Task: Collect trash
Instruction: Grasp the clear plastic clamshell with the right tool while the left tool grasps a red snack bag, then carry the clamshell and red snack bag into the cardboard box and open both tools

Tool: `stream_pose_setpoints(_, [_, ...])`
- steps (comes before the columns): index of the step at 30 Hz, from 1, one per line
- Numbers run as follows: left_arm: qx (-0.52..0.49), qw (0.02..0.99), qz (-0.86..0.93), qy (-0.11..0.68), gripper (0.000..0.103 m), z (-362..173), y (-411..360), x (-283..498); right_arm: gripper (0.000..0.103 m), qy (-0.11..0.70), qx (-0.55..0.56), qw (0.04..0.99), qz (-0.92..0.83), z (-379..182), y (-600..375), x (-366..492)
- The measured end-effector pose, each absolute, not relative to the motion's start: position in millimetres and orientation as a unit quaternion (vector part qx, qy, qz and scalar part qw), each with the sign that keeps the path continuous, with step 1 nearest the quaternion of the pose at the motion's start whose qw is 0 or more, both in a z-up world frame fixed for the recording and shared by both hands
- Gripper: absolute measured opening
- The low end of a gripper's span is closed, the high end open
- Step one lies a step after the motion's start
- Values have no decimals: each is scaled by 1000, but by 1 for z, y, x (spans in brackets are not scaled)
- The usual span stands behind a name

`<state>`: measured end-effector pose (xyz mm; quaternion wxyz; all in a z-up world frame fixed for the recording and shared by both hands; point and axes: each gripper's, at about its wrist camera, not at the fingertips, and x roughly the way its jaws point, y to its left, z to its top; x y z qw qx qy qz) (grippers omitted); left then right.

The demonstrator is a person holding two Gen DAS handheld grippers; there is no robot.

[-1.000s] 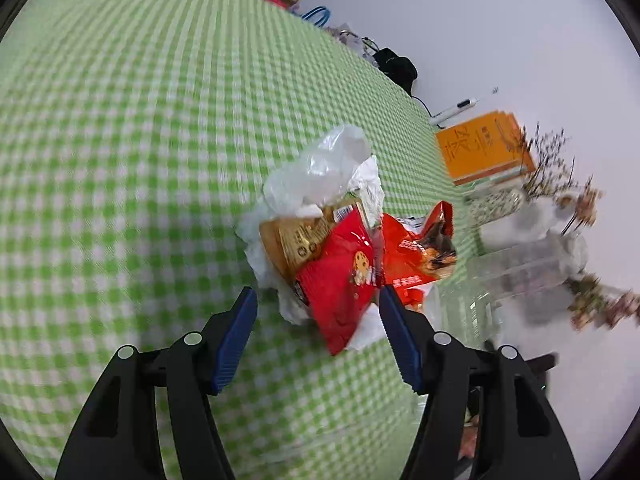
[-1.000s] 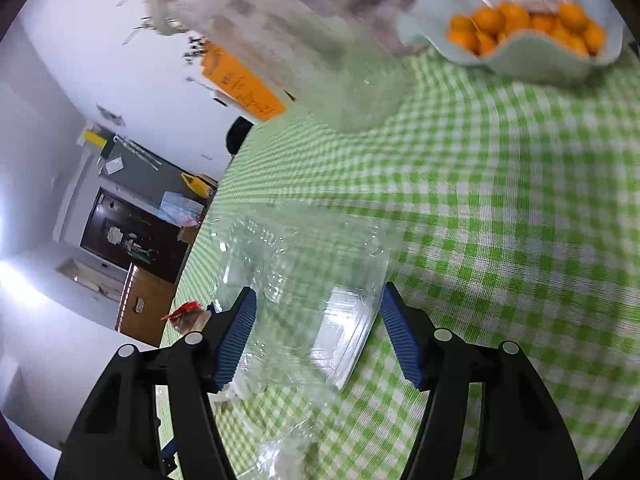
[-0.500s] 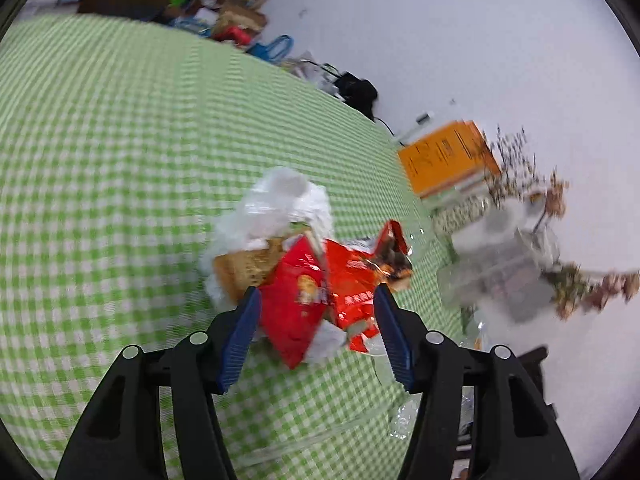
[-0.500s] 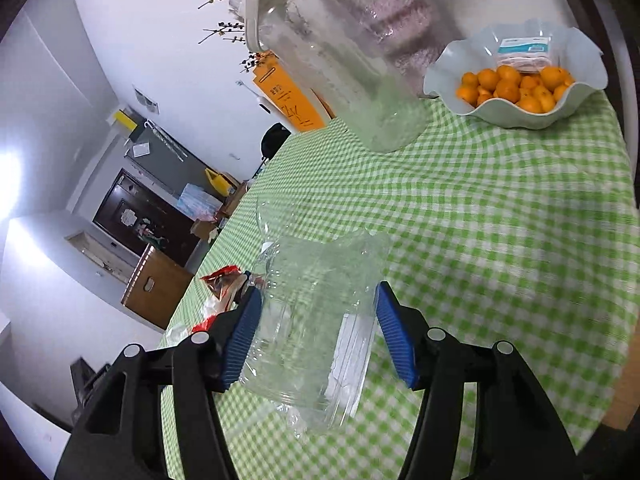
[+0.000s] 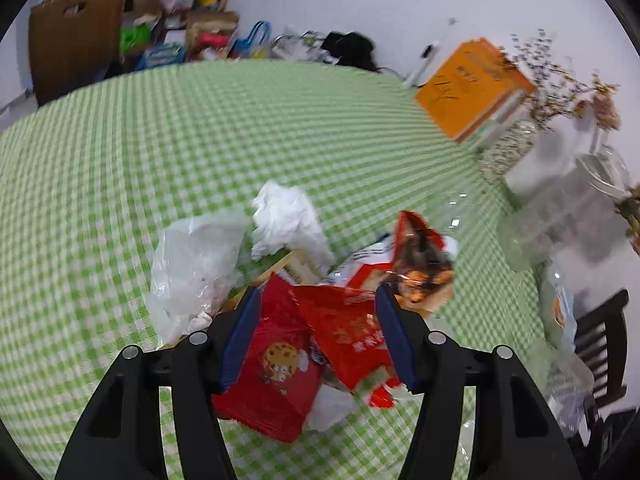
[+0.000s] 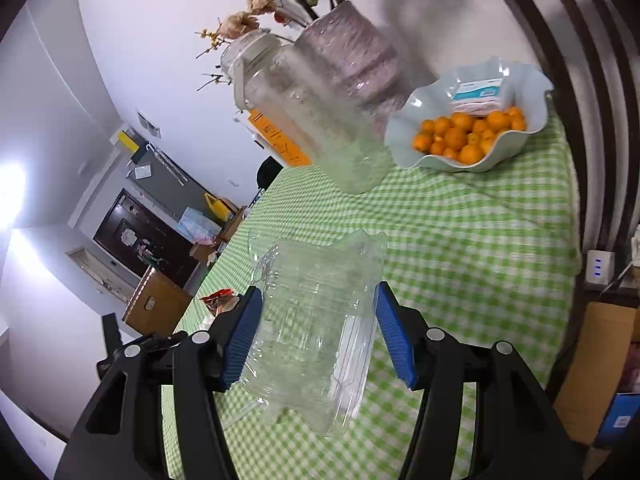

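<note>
A heap of trash lies on the green checked tablecloth (image 5: 160, 140): a white plastic bag (image 5: 192, 268), crumpled tissue (image 5: 284, 216) and an orange snack wrapper (image 5: 420, 264). My left gripper (image 5: 318, 336) is shut on the red snack wrappers (image 5: 276, 364) at the near edge of the heap, and they fill the gap between its blue pads. My right gripper (image 6: 318, 332) is shut on a crushed clear plastic container (image 6: 316, 320), held above the cloth. The heap's red wrapper (image 6: 218, 300) shows far left in the right wrist view.
A clear pitcher (image 6: 316, 120), a ribbed vase (image 6: 352, 56) and a bowl (image 6: 480, 166) of oranges stand at the table's far end, with a dark chair (image 6: 600, 80) beside them. An orange book (image 5: 472, 84) lies by the wall. Boxes and bags crowd the floor beyond.
The left gripper came in over the heap and its pads closed on the red wrappers. The right gripper drew back from the pitcher and rose, carrying the clear container.
</note>
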<state>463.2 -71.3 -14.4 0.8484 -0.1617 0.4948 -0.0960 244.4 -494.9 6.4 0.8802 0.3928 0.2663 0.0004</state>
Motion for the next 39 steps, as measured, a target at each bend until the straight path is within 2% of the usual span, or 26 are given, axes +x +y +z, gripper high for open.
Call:
stream_pose_setpoints(5, [-188, 839, -92, 503, 55, -30, -68, 475, 57, 266, 397, 878, 0, 1, -498, 235])
stream_pose_setpoints(8, [-201, 835, -99, 503, 41, -34, -73, 480, 57, 269, 402, 875, -3, -4, -501, 234])
stream_pose_setpoints(10, [-209, 833, -106, 502, 26, -35, -74, 483, 57, 269, 407, 873, -6, -8, -503, 229])
stream_pose_setpoints(11, [-211, 833, -109, 500, 24, -33, -76, 483, 57, 268, 408, 873, -6, -8, -505, 227])
stream_pose_setpoints(13, [-205, 837, -112, 495, 13, -30, -80, 482, 57, 265, 409, 873, -8, -7, -507, 223])
stream_pose_setpoints(17, [-194, 847, -130, 477, 6, -10, -89, 475, 57, 256, 411, 875, -12, -3, -513, 215])
stream_pose_setpoints(18, [-192, 850, -135, 472, 0, -5, -91, 472, 56, 253, 411, 876, -13, -1, -514, 213])
stream_pose_setpoints(29, [-151, 876, -194, 415, 0, 64, -123, 426, 56, 217, 414, 883, -38, 20, -538, 167])
stream_pose_setpoints(39, [-105, 890, -266, 355, 0, 123, -184, 362, 56, 183, 385, 896, -124, 45, -586, 77])
